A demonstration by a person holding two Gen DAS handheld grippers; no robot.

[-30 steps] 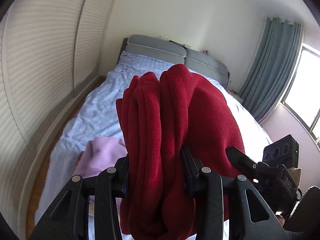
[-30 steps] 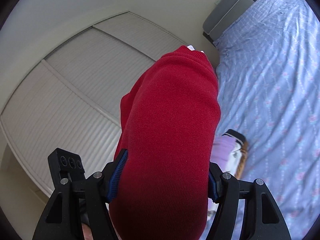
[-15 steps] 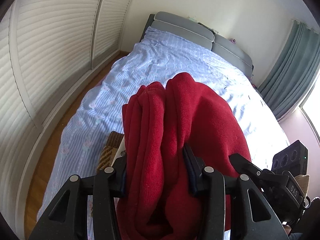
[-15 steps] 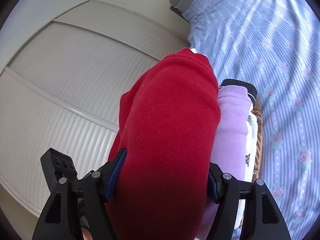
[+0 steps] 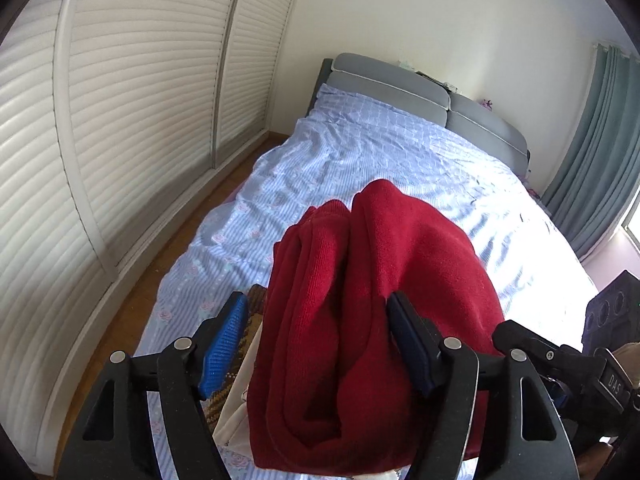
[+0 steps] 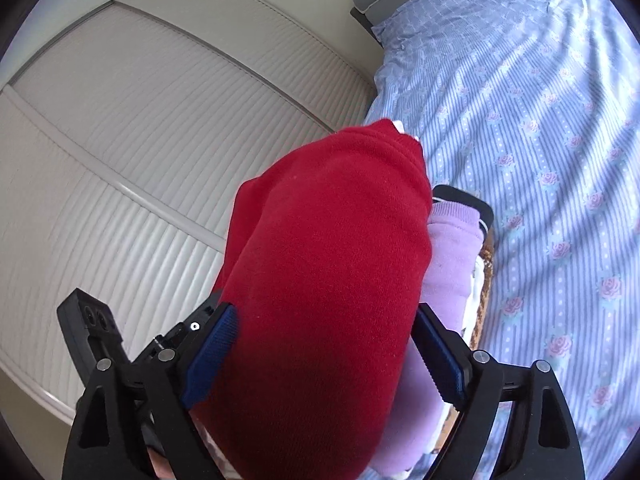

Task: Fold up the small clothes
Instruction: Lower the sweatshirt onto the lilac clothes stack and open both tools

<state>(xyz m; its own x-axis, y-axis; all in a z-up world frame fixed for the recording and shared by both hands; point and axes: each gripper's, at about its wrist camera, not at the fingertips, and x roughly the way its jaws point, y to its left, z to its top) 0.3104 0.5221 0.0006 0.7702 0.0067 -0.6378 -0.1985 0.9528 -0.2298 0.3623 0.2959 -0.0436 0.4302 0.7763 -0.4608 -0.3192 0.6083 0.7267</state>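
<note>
A: Bed [image 5: 360, 168] under me; folded red sweater [image 5: 372, 320] lying on the purple garment [image 6: 448, 264], long axis pointing at the headboard [image 5: 388, 76].

B: Grippers?

A: Left gripper [image 5: 316, 344] and right gripper [image 6: 324, 356] both opening, pads clearing the sweater. "DAS" reading on the right one.

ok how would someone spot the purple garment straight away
Start at the bed with the blue rose-print sheet, near its edge by the white slatted wardrobe doors. A stack of clothes sits there, topped by a red sweater. The purple garment lies just under it, the only lilac piece.
</note>
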